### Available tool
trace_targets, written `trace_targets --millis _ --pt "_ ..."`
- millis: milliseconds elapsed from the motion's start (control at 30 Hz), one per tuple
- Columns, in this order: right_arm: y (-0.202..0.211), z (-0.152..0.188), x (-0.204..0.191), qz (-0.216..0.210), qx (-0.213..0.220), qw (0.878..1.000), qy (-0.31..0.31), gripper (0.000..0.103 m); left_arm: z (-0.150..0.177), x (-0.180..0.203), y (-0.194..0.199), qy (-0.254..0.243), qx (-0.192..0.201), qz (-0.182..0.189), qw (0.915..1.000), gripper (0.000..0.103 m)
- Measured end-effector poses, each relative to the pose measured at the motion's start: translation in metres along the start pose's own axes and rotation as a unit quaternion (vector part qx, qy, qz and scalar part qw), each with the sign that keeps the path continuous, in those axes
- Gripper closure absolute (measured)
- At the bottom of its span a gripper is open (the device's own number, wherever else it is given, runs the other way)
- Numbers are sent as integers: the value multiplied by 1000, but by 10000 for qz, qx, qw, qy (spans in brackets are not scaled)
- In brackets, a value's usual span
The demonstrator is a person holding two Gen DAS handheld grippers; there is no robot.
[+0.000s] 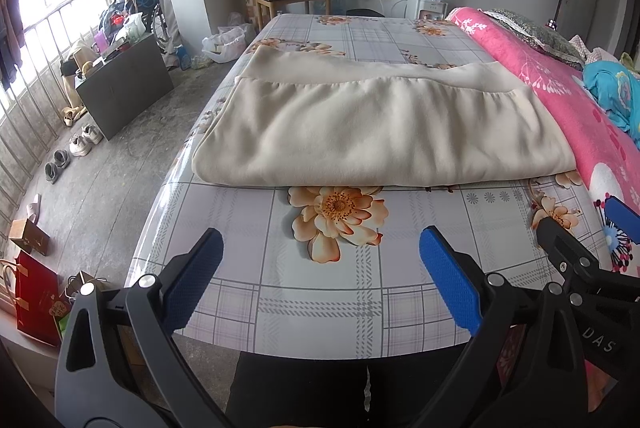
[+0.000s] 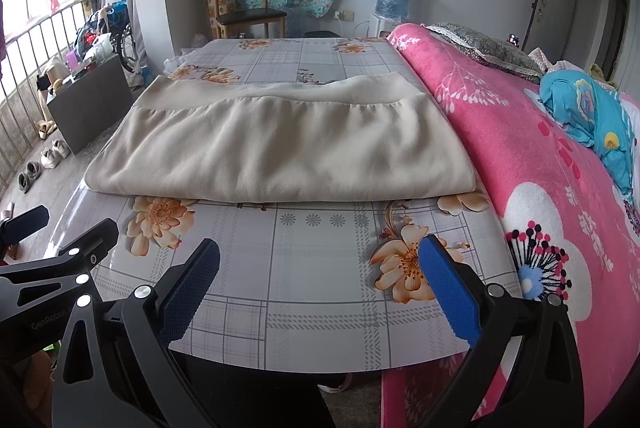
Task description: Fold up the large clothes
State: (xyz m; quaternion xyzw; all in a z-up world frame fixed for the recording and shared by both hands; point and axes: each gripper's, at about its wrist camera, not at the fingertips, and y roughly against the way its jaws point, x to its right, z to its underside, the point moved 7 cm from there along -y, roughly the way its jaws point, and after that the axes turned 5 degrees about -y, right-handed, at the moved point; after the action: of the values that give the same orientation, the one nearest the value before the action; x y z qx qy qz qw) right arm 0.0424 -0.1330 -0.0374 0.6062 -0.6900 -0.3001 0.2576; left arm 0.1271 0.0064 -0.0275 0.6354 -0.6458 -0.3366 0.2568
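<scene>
Cream garment (image 1: 376, 131) lies folded beyond both grippers' parted jaws.

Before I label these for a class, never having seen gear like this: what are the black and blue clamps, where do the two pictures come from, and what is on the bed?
The clamps are hand-held grippers; a person carries one in each hand, and no robot arm is involved. Each gripper has a wide-angle camera looking forward along its two blue-padded fingers, so the room bends at the edges. One picture comes from the left gripper, the other from the right gripper. Both are open and hold nothing.

On the checked, flowered bed cover lies a cream garment, already folded over on itself. A pink blanket runs along the bed's right side. Each gripper's fingers also show at the edge of the other's picture, so the two sit side by side.
</scene>
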Motion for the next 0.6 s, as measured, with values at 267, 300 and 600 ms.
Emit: trace_targets --millis 267,300,600 --pt "0 0 1 5 -11 10000 10 6 0 0 0 12 -4 0 10000 8" --pt "0 0 1 8 -10 10000 8 6 0 0 0 12 -6 5 10000 8" --pt "0 0 3 7 -9 10000 9 6 0 0 0 11 -2 11 10000 8"
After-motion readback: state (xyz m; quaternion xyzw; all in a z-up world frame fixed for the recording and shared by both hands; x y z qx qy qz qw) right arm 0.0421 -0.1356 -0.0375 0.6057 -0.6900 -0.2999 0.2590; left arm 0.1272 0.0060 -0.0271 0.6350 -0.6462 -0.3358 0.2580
